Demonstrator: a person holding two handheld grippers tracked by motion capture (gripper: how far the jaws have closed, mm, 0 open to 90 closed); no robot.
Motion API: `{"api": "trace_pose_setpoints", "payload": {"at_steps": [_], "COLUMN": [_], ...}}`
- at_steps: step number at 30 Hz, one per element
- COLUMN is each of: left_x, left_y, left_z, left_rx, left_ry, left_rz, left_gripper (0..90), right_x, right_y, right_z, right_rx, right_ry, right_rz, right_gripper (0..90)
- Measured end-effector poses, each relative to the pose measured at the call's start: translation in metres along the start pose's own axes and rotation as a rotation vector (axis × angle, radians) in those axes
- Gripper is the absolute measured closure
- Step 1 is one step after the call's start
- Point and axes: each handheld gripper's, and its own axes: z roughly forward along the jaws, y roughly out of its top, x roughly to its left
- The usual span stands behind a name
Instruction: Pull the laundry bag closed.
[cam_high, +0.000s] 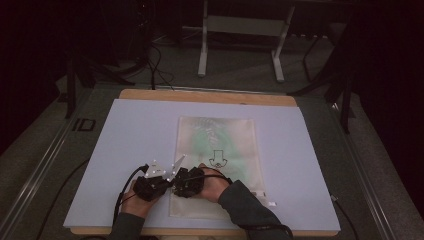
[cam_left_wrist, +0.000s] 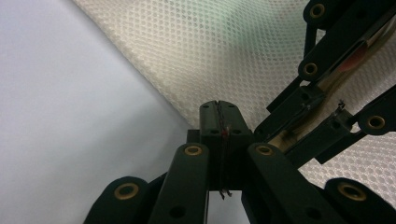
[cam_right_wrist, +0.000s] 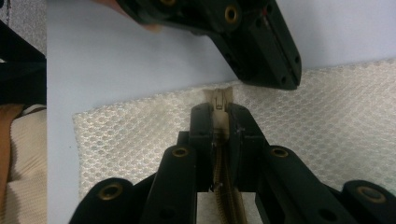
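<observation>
A cream mesh bag (cam_high: 220, 145) with something green inside lies flat on a pale lavender mat (cam_high: 125, 150). Both grippers meet at its near left edge. My left gripper (cam_high: 169, 183) comes in from the left, and its jaws (cam_left_wrist: 218, 106) are shut right on the bag's border (cam_left_wrist: 243, 51), seemingly pinching the mesh. My right gripper (cam_high: 176, 186) reaches in from the right. It is shut on the cream zipper pull (cam_right_wrist: 219, 105), with the zipper teeth (cam_right_wrist: 227, 196) running back between the jaws. The left gripper's tip (cam_right_wrist: 275, 70) sits just beyond the pull.
The mat covers a wooden table (cam_high: 200, 96). A small white tag (cam_high: 271, 203) lies by the bag's near right corner. A metal stand (cam_high: 240, 30) and cables (cam_high: 155, 70) are on the floor behind the table. A sleeved forearm (cam_high: 250, 210) crosses the bag's near end.
</observation>
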Motion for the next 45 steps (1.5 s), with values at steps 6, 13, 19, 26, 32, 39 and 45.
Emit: {"api": "trace_pose_setpoints", "payload": {"at_steps": [6, 13, 19, 26, 32, 39, 45], "left_x": [-0.0004, -0.0016, 0.0012, 0.0072, 0.0034, 0.0020, 0.0018], "left_y": [0.0003, 0.0003, -0.0008, -0.0041, -0.0025, -0.0019, -0.0017], "left_z": [0.0001, 0.0021, 0.0049, 0.0051, 0.0051, 0.0054, 0.0051], "left_rx": [-0.006, 0.002, 0.017, -0.001, 0.012, 0.014, 0.020], "left_ry": [-0.008, -0.015, -0.033, -0.076, -0.047, -0.040, -0.035], "left_rz": [-0.005, -0.001, 0.003, -0.044, -0.016, -0.020, -0.009], "left_gripper": [89.0, 89.0, 89.0, 89.1, 89.3, 89.4, 89.5], "right_x": [-0.0003, -0.0005, -0.0008, -0.0036, -0.0026, -0.0030, -0.0010], "right_y": [0.0000, 0.0000, 0.0000, -0.0002, 0.0019, 0.0034, 0.0054], "right_z": [0.0002, 0.0002, 0.0001, -0.0002, -0.0014, -0.0048, -0.0066], "right_rx": [-0.001, -0.001, 0.000, -0.001, 0.014, 0.035, 0.063], "right_ry": [0.001, 0.002, 0.006, 0.030, 0.022, 0.012, -0.001], "right_rz": [-0.001, 0.001, -0.004, 0.002, -0.020, -0.040, -0.061], "right_gripper": [81.7, 81.7, 81.7, 81.8, 81.9, 82.1, 82.1]}}
